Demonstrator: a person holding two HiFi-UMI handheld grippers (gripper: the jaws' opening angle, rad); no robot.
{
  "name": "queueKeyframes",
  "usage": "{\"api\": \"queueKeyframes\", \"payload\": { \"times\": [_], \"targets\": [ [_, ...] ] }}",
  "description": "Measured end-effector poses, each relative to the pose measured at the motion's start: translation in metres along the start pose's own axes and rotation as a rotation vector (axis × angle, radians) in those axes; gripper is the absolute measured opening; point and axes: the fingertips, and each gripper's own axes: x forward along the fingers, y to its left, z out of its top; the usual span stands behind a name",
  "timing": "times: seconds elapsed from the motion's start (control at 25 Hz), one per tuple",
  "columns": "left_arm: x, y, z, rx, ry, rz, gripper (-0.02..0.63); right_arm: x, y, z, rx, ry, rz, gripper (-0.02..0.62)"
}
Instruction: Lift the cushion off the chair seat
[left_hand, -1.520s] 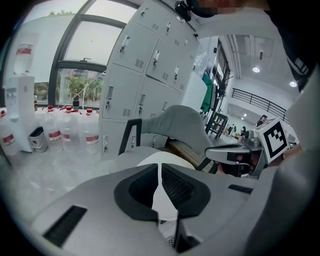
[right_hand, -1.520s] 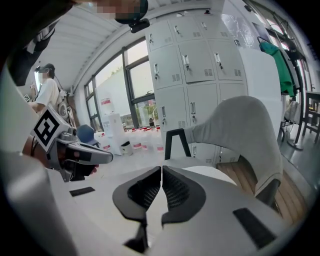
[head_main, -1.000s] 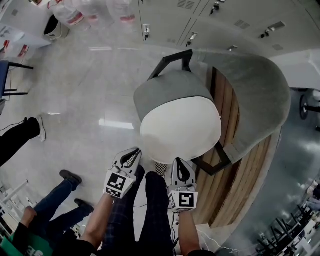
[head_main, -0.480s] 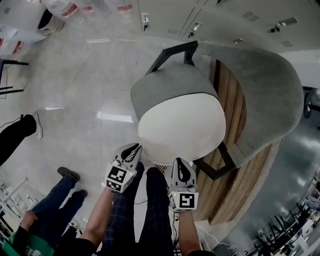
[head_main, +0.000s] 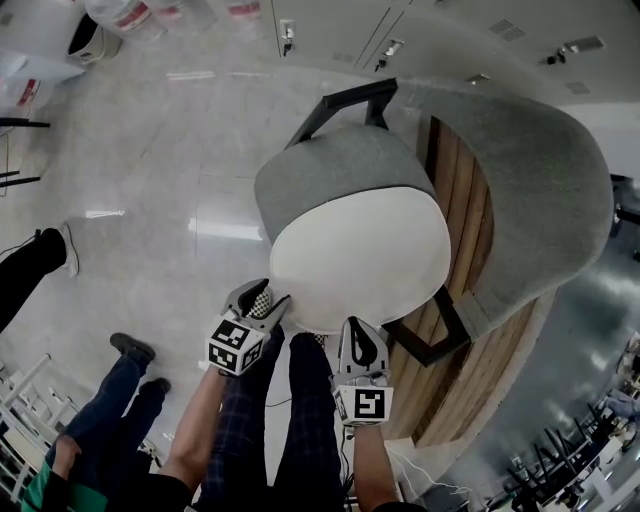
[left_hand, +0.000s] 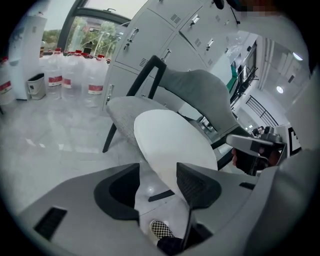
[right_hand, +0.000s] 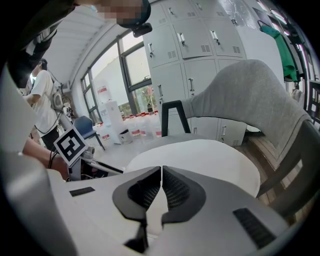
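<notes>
**Item: white round cushion, on grey chair seat**

Location: the cushion (head_main: 360, 255) lies flat on the chair seat (head_main: 330, 170), covering its near part. It is not yet lifted.

Handling, as judged: it looks padded, light and soft. It will likely sag or fold if you raise it by one edge, and the smooth cover may slip out of a shallow pinch.

Hold: take the near rim at two points, one per hand, and bite deep.

Your left tongs (head_main: 268, 298): the jaws have just been opening and now stand wide. The cushion's near rim shows in the gap, unpressed.

Your right tongs (head_main: 356, 328): the jaws are together with nothing between them, near the rim. Open them before you reach in.
</notes>
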Motion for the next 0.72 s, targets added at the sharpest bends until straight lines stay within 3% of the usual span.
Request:
{"api": "queueKeyframes", "payload": {
  "times": [0.72],
  "targets": [
    [0.023, -0.001, 0.006, -0.001, 0.018, -0.043, 0.210, 0.007, -0.016, 0.003, 0.020, -0.003, -0.014, 0.031]
  ]
}}
